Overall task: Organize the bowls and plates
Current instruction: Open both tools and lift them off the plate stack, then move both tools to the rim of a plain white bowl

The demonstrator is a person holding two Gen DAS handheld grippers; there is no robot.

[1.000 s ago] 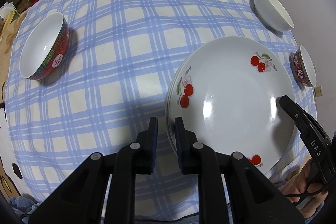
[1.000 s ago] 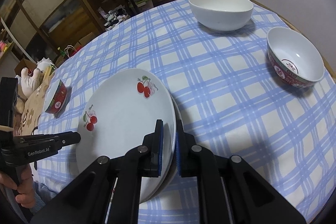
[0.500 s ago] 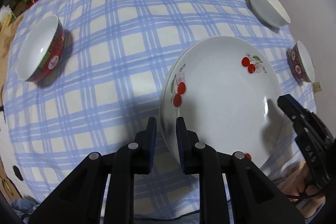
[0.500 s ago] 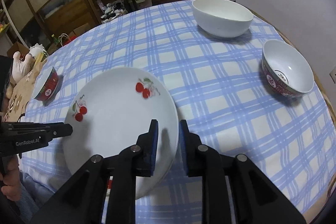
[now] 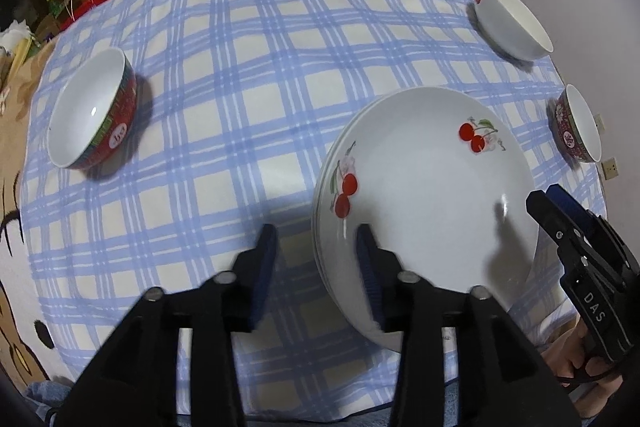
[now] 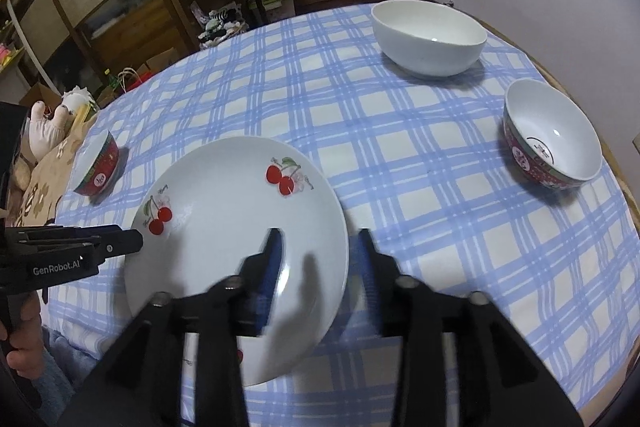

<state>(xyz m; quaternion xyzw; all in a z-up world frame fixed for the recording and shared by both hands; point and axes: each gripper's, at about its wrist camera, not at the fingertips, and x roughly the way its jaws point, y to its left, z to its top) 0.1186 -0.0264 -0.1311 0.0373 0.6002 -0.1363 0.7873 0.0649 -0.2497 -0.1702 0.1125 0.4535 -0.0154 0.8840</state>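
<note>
Two grippers flank the cherry plates [image 5: 432, 195] from opposite sides, and both stand spread wide, grasping nothing. In the left wrist view, the left gripper [image 5: 316, 263] has its jaws parted across the stack's edge at about 8 o'clock: one blue pad sits over the plaid tablecloth [image 5: 248, 75], the other over the top plate's white face. Contact with the china cannot be judged. The right gripper [image 6: 320, 259] likewise straddles the rim at the stack's 4 o'clock, one finger above the plate, the other above the cloth, fingers blurred.

The stack lies on the near side of the table. A lower rim shows under the top plate along its left edge. A red-patterned bowl [image 5: 94, 115] stands well apart at 9 o'clock of the stack. A plain white bowl [image 6: 430, 41] sits at 1 o'clock, and another red-banded bowl [image 6: 552, 135] at 3 o'clock, both upright, seen from the right wrist view.
</note>
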